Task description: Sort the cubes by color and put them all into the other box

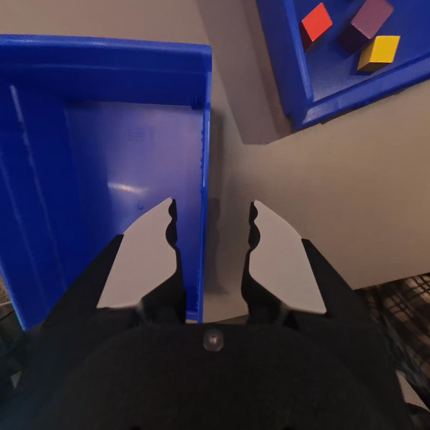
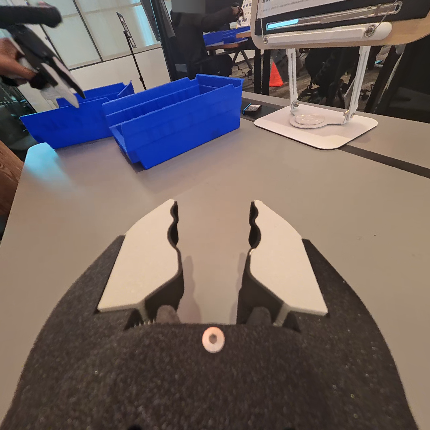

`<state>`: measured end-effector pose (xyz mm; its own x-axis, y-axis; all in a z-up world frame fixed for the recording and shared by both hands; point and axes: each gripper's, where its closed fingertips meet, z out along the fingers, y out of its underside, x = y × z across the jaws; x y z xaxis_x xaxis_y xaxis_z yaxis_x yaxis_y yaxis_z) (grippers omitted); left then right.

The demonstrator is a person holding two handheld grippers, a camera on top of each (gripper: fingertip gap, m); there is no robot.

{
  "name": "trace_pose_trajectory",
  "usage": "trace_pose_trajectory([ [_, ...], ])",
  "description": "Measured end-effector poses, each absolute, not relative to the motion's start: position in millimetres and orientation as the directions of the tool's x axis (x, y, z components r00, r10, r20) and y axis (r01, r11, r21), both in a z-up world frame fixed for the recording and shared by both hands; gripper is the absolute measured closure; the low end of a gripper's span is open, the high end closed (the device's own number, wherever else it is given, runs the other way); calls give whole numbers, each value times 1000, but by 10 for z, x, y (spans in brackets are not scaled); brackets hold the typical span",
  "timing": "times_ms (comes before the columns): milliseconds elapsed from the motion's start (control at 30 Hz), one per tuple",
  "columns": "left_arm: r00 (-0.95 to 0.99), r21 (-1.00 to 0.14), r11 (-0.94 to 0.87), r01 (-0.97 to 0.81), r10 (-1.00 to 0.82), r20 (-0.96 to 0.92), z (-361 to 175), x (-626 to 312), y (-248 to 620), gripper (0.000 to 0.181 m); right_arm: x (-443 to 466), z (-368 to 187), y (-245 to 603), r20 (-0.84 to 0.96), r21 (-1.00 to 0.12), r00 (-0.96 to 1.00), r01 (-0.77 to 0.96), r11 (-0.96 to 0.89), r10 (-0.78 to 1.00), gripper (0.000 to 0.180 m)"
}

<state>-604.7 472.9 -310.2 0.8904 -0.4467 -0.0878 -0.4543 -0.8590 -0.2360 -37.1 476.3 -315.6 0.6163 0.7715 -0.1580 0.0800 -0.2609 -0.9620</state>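
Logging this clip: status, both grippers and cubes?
Left gripper open over empty blue box. Right gripper open, low over table. Red, purple, yellow cubes unmoved in other box. Nothing blocking.

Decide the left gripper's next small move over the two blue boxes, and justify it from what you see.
Probably swing the left gripper right and forward toward the far box and lower it onto the red cube. It is open and holds nothing, the near box below it shows no cubes, and the red, purple and yellow cubes lie in the far box.
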Motion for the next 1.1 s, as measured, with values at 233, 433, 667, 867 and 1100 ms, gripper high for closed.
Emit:
trace_pose_trajectory([
  [233,873,-150,-862,-485,-487,-21,-3390,-6097,4833,176,-318,-3107,4776,-162,-966,624,58,-252,764,122],
  [433,800,-58,-799,-598,-592,-98,-3391,-6356,4394,178,-313,-3060,4761,-163,-969,624,46,-243,765,122],
  [667,656,-6,-658,-753,-751,-73,-3387,-6424,3615,178,-258,-3006,4757,-151,-974,644,33,-225,750,122],
  [867,460,63,-462,-884,-886,-52,-3387,-6125,3063,176,-224,-2939,4744,-166,-977,661,-9,-213,731,123],
  [1100,229,110,-232,-967,-973,-36,-3384,-5611,2780,175,-213,-2749,4623,-160,-982,675,-37,-183,720,124],
])
